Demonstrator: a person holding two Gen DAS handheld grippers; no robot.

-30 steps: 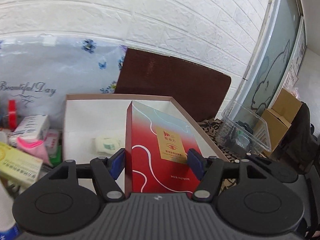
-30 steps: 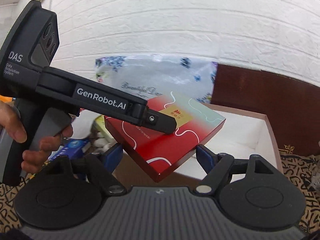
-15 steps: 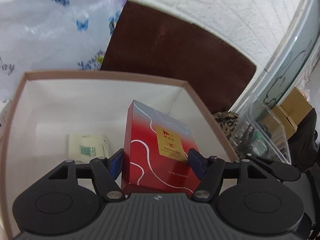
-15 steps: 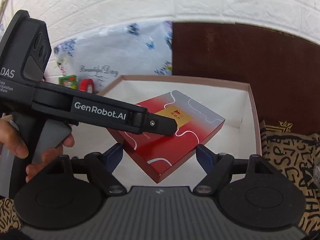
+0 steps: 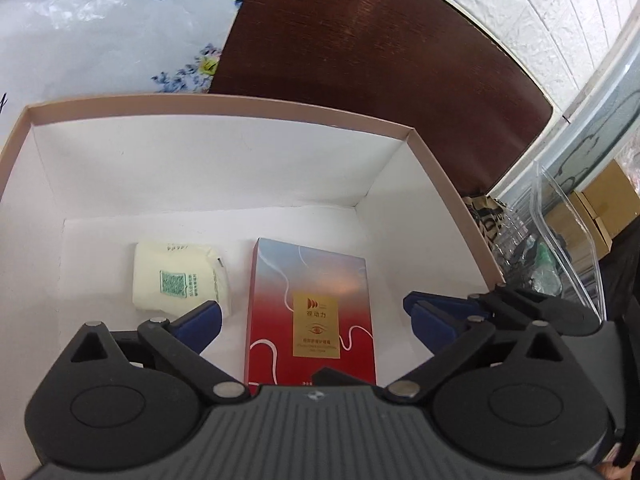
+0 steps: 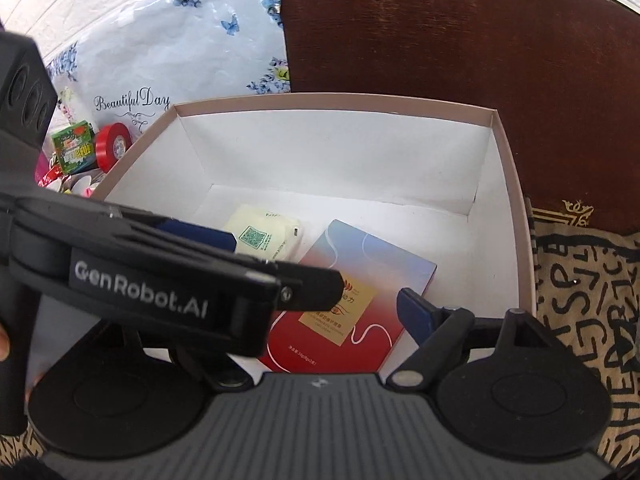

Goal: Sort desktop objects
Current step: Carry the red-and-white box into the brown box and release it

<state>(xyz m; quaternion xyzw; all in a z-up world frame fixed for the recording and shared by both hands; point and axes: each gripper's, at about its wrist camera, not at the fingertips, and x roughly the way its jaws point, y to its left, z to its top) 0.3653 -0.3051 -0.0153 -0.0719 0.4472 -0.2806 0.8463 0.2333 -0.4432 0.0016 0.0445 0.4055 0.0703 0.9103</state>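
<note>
1. Right wrist view: the left gripper (image 6: 328,280) crosses the left half, hiding the right gripper's (image 6: 320,320) left finger, so I cannot tell its state.
2. The white-lined box (image 5: 224,100) holds two things: one pale packet (image 5: 180,276) centre-left, one red carton (image 5: 312,312) lying flat at centre.
3. Left gripper (image 5: 312,320): released, fingers apart from the carton.

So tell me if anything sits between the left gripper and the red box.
Nothing visible does. The left gripper is open right over the red box lying in the tray; the white packet lies to its left.
</note>
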